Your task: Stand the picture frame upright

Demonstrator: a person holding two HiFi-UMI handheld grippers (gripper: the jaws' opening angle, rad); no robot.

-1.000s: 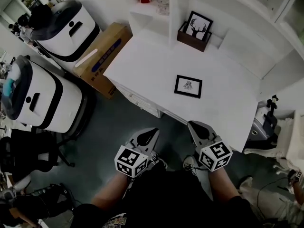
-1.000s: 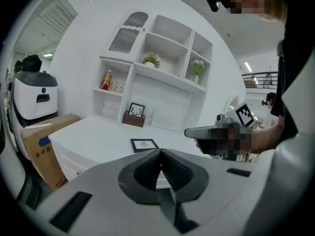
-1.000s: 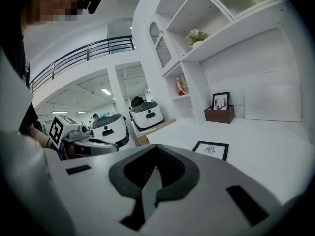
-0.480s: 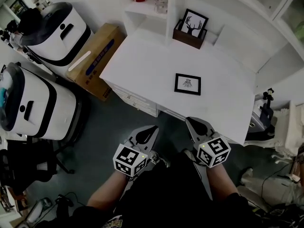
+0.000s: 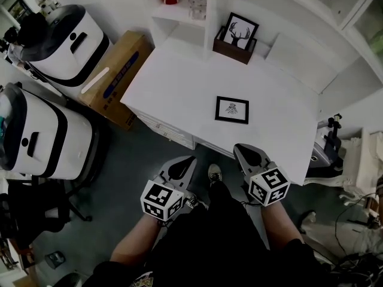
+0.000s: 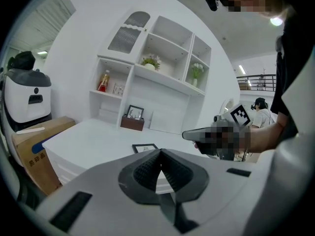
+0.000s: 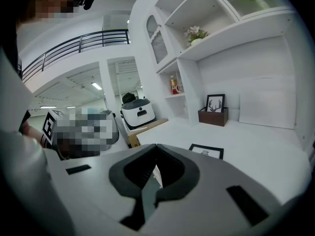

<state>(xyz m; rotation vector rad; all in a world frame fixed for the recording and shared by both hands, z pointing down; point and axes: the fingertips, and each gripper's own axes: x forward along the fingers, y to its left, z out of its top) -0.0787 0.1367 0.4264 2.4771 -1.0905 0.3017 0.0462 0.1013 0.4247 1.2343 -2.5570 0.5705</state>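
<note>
A small black picture frame [image 5: 232,110] lies flat, face up, near the middle of the white desk [image 5: 179,88]. It also shows past the left gripper's jaws [image 6: 144,147] and in the right gripper view [image 7: 206,151]. My left gripper [image 5: 187,162] and right gripper [image 5: 242,152] are both shut and empty. They hang in front of the desk's near edge, short of the frame.
A second frame with a deer print [image 5: 239,33] stands in a brown box [image 5: 232,50] at the back of the desk, under white shelves [image 5: 197,11]. A cardboard box [image 5: 114,79] and two white machines [image 5: 66,40] stand to the left. My shoe [image 5: 215,173] shows on the grey floor.
The view has shifted a little; the desk and frame sit slightly further left and higher. Both grippers stay shut in front of the desk. A foot has stepped forward between them.
</note>
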